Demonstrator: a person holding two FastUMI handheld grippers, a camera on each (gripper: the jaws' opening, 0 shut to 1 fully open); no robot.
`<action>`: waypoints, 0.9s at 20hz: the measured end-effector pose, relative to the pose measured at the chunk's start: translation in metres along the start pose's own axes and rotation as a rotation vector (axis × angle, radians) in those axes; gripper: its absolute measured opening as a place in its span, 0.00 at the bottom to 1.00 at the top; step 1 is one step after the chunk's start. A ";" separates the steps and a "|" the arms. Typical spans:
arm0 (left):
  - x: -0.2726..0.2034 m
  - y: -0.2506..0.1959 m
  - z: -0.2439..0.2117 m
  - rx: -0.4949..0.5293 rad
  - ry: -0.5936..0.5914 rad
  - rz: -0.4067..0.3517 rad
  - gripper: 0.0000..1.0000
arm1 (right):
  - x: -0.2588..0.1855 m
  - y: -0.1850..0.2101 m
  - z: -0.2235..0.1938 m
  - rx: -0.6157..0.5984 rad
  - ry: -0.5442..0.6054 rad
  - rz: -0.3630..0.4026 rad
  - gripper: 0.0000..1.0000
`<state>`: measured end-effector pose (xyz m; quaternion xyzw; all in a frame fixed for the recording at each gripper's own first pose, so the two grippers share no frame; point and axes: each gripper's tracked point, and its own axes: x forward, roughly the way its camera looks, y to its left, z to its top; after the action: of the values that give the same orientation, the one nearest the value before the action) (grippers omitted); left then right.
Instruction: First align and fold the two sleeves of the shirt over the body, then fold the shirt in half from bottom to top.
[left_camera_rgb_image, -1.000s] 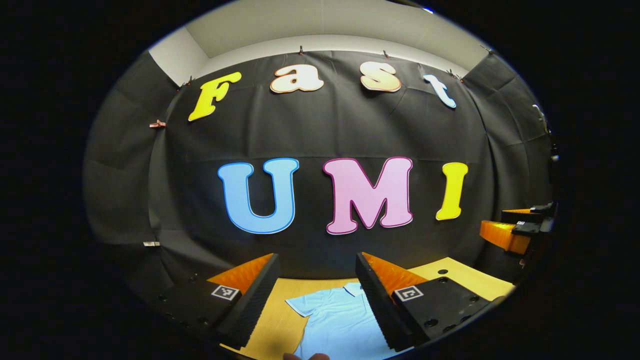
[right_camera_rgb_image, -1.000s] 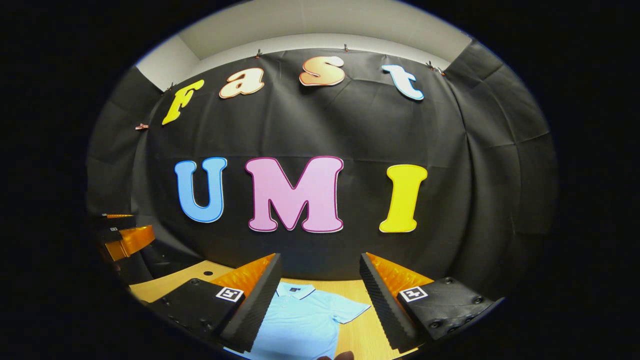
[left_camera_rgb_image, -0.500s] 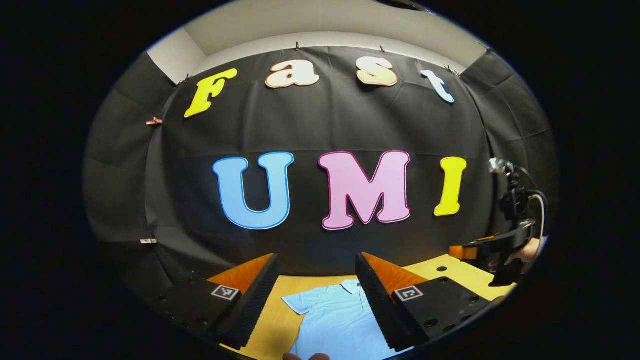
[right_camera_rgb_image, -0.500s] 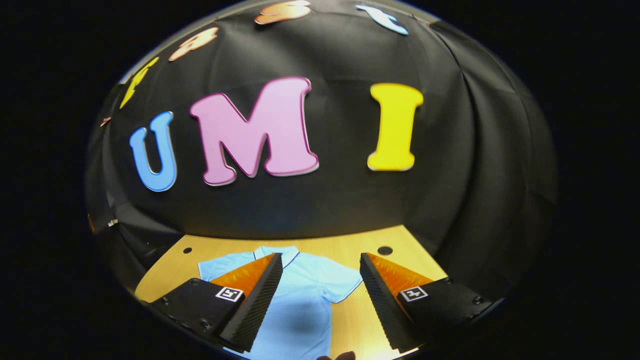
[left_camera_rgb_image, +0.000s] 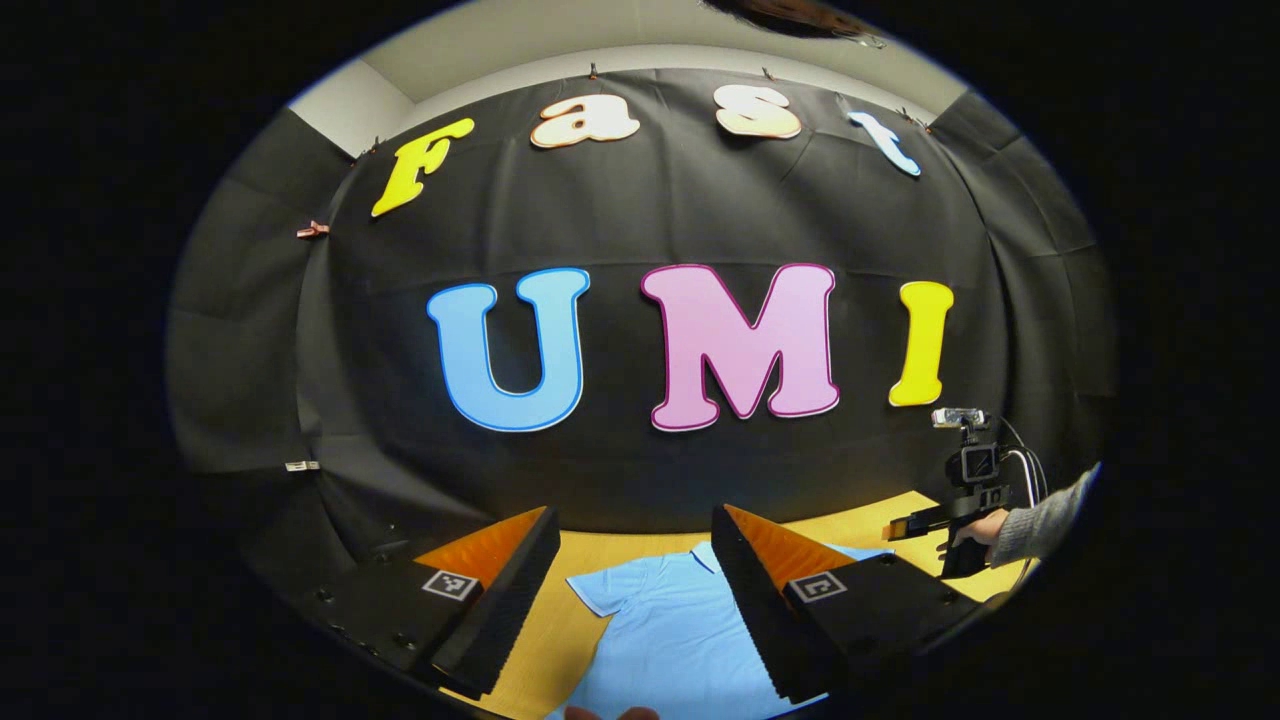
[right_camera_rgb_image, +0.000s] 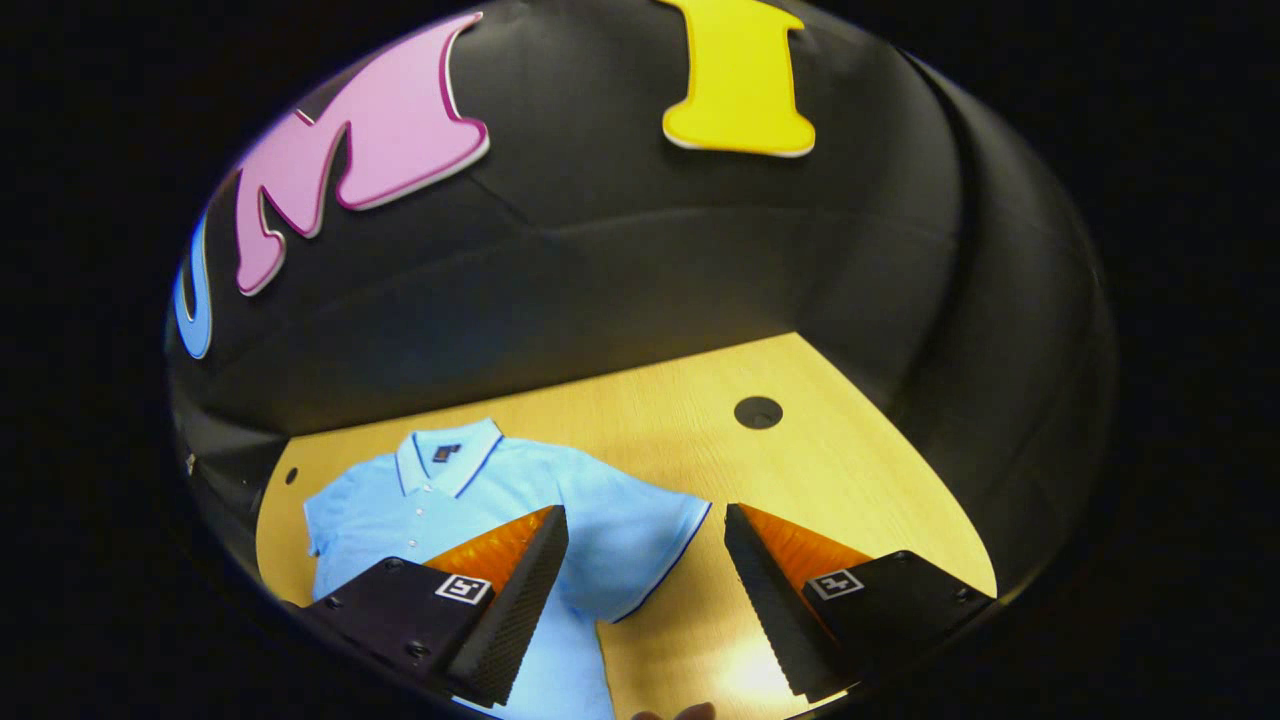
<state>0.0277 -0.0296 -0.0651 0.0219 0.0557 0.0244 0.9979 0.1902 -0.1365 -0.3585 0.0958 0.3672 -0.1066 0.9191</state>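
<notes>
A: Light blue cotton, it seems: the shirt (right_camera_rgb_image: 470, 500) lies flat on the wooden table (right_camera_rgb_image: 800, 470), front side up, collar toward the black wall.

B: Is any sleeve folded already?

A: No. In the right gripper view both short sleeves lie spread out to the sides, and the part of the body I can see is not doubled. So I judge that nothing of the task is done; two sleeve folds and the bottom-to-top fold are all left.

B: And the tongs?

A: The right gripper (right_camera_rgb_image: 645, 560) has its fingers wide apart, empty, above the shirt's sleeve on that side. The left gripper (left_camera_rgb_image: 635, 565) is also spread and empty, above the other sleeve. In the left gripper view I see the other gripper farther off, in a hand (left_camera_rgb_image: 985, 525) with a grey sleeve.

B: Touching the cloth?

A: Not yet, I think.
</notes>
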 end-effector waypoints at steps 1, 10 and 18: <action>0.002 0.000 -0.005 0.006 0.011 0.006 0.97 | 0.014 -0.002 -0.008 -0.001 0.026 -0.002 0.98; 0.013 0.001 -0.018 0.016 0.047 0.024 0.97 | 0.073 -0.022 -0.041 0.025 0.134 -0.084 0.98; 0.017 0.011 -0.024 0.018 0.060 0.031 0.98 | 0.080 -0.032 -0.044 -0.002 0.147 -0.146 0.73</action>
<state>0.0409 -0.0165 -0.0901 0.0310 0.0853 0.0400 0.9951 0.2095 -0.1662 -0.4490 0.0756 0.4396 -0.1656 0.8796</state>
